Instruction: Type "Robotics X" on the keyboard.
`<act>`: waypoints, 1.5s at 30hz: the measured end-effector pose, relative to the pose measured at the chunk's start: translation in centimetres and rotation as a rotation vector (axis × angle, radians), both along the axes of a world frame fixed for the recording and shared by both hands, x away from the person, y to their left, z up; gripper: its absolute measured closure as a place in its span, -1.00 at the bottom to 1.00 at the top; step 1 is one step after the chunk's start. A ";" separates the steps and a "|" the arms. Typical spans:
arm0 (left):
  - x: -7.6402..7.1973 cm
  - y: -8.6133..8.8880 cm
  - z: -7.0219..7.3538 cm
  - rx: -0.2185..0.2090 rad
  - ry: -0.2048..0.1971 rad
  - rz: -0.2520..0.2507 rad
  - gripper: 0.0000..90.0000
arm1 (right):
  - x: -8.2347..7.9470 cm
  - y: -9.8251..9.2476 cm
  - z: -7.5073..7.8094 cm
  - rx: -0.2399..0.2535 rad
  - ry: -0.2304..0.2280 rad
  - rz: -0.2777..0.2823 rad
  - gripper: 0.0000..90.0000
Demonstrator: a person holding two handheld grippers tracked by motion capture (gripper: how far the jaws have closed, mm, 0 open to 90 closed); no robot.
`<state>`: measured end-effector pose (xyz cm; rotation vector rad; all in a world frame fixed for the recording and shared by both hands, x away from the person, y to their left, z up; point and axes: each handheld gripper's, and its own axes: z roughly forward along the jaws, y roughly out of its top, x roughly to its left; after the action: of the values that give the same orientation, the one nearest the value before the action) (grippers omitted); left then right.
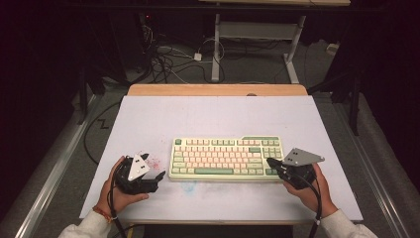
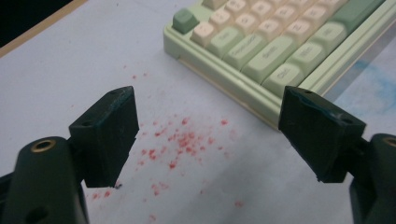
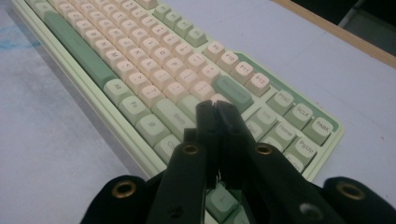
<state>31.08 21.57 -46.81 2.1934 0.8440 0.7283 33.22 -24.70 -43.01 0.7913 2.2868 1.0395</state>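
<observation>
A green and cream keyboard [image 1: 225,157] lay mid-table. The right gripper [image 3: 217,108], jaws pressed together on nothing, hovered over its right-end keys, probably to press one (best done straight down, one cap only). The left gripper [image 2: 208,126], jaws spread wide, waited over red specks [image 2: 180,142] beside the keyboard's left end.

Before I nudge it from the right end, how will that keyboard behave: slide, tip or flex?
The keyboard looks like a rigid one-piece case, so it probably won't flex. It lies low and flat on the white table cover, so tipping seems unlikely. Pushed at one end by the right gripper, whose jaws are shut, it would likely pivot rather than slide straight. Keycaps may depress.
</observation>
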 end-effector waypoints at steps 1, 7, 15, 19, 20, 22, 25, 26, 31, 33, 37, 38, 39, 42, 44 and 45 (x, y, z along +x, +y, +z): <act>-0.1 0.0 -0.1 0.001 0.007 -0.011 -0.57 | 0.2 0.1 0.2 0.002 0.002 0.004 0.99; -0.1 -0.3 -0.1 -0.004 0.012 -0.022 -0.56 | 0.9 0.8 1.0 0.007 0.005 0.021 1.00; -0.1 -0.1 -0.1 -0.006 0.009 -0.019 -0.56 | 2.1 2.0 1.5 -0.015 -0.004 0.039 1.00; 0.0 -0.1 -0.2 0.002 0.014 -0.022 -0.56 | 2.5 2.3 1.3 -0.027 0.006 0.041 1.00; 0.0 -0.1 -0.2 0.002 0.013 -0.021 -0.56 | 2.6 2.4 1.3 -0.029 0.011 0.045 1.00; 0.0 -0.1 -0.2 0.008 0.013 -0.022 -0.56 | 2.8 2.6 1.1 -0.042 0.014 0.050 1.00; 0.1 -0.2 -0.3 0.012 0.017 -0.024 -0.56 | 2.9 2.9 0.5 -0.053 0.033 0.059 1.00; 0.1 -0.2 -0.3 0.012 0.021 -0.025 -0.56 | 3.0 2.9 0.3 -0.060 0.037 0.064 1.00; 0.1 -0.2 -0.4 0.017 0.027 -0.027 -0.56 | 3.2 3.3 -0.7 -0.079 0.066 0.075 1.00; 0.1 -0.2 -0.4 0.018 0.029 -0.028 -0.56 | 3.2 3.4 -1.0 -0.091 0.073 0.080 1.00; 0.1 -0.3 -0.4 0.016 0.031 -0.032 -0.55 | 3.2 3.5 -1.5 -0.103 0.089 0.087 1.00; 0.1 -0.3 -0.4 0.016 0.031 -0.031 -0.55 | 3.1 3.5 -1.7 -0.106 0.093 0.088 1.00; 0.1 -0.3 -0.5 0.014 0.033 -0.030 -0.56 | 3.1 3.5 -1.8 -0.110 0.095 0.090 1.00; 0.1 -0.3 -0.5 0.020 0.037 -0.033 -0.56 | 3.0 3.5 -2.0 -0.114 0.104 0.088 1.00; 0.0 -0.4 -0.5 0.013 0.050 -0.032 -0.56 | 3.1 3.5 -2.2 -0.119 0.106 0.087 1.00; 0.0 -0.4 -0.5 0.015 0.049 -0.033 -0.56 | 3.1 3.5 -2.2 -0.118 0.103 0.086 1.00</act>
<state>31.10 21.19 -47.35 2.2410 0.8272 0.6697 36.31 -21.22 -45.19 0.7193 2.4640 0.9092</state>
